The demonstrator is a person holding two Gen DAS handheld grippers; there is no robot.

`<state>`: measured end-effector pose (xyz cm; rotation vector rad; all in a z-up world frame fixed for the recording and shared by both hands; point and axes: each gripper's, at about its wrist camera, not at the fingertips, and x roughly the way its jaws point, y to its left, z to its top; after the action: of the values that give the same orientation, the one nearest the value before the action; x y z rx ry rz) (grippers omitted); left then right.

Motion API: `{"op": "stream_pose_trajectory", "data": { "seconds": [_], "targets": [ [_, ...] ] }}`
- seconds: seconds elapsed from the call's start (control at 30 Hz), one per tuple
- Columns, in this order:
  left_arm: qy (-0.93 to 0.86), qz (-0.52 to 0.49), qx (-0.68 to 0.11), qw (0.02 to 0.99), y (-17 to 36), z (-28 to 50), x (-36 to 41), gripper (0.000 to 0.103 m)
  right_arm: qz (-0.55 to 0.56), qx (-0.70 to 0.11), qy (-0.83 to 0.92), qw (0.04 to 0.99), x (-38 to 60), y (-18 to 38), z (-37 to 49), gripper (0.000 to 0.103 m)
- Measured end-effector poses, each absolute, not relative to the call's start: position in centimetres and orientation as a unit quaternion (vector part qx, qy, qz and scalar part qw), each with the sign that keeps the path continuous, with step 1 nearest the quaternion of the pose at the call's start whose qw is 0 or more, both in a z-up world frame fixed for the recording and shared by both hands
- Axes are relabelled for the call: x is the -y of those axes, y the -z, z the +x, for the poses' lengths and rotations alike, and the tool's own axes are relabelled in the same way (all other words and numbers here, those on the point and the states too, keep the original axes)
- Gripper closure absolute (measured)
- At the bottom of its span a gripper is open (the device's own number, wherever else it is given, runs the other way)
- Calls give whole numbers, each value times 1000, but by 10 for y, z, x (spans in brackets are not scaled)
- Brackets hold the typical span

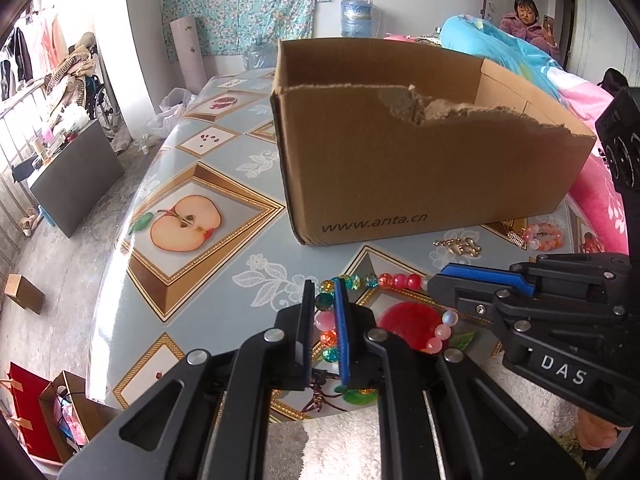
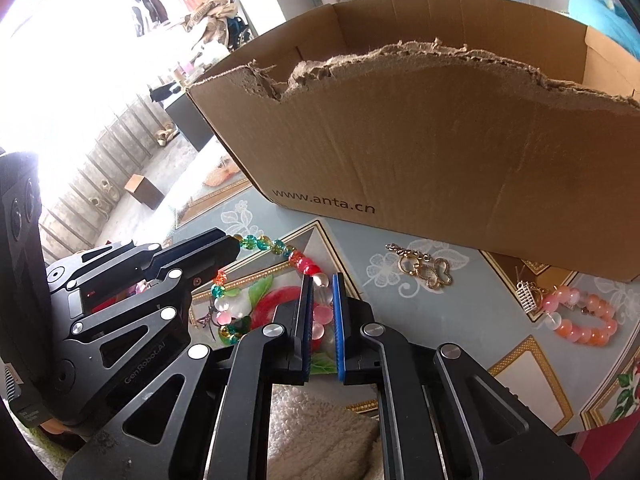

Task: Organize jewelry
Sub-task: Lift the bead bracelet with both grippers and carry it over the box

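A multicoloured bead bracelet (image 1: 384, 280) lies on the table in front of a torn cardboard box (image 1: 420, 168). My left gripper (image 1: 322, 292) is shut on the bracelet's left side, beads between its pads. My right gripper (image 2: 322, 284) is shut on the bracelet's (image 2: 308, 266) pink and clear beads at its right side; it also shows in the left wrist view (image 1: 436, 280). The left gripper shows in the right wrist view (image 2: 236, 246). A gold chain piece (image 2: 424, 270) and a pink-orange bead bracelet with a small charm (image 2: 580, 320) lie to the right, near the box (image 2: 440, 152).
The table (image 1: 208, 184) has a fruit-print cover and drops off at the left edge. A bed with pink and blue bedding (image 1: 520, 52) is behind the box. A person (image 1: 528, 24) sits far back right. A white towel (image 2: 312, 432) lies under my grippers.
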<state>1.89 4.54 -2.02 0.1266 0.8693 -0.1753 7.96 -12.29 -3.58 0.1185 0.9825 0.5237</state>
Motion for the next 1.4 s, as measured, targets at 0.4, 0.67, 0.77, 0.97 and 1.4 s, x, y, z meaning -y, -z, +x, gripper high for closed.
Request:
{"op": "stream_pose_trajectory", "data": {
  "seconds": [0.4,0.67,0.77,0.97,1.4],
  "targets": [
    [100,67,-381,917,-25,-8,-34,94,81,-420,-258,866,147,4,56,96],
    [141,67,-313,937,-98,-17,-24,94,60,-339,-265,900,158,-62,36,96],
    [160,78,-280,943,-126,-9,-15,94,50,-306,-268,912,160,-88,45,96],
    [169,100,-247,949,-159,35,1,94,53,-317,-266,909,174,-111,102,96],
    [161,104,-379,905,-82,138,5,94,40,-494,-281,822,152,-41,203,96]
  ]
}}
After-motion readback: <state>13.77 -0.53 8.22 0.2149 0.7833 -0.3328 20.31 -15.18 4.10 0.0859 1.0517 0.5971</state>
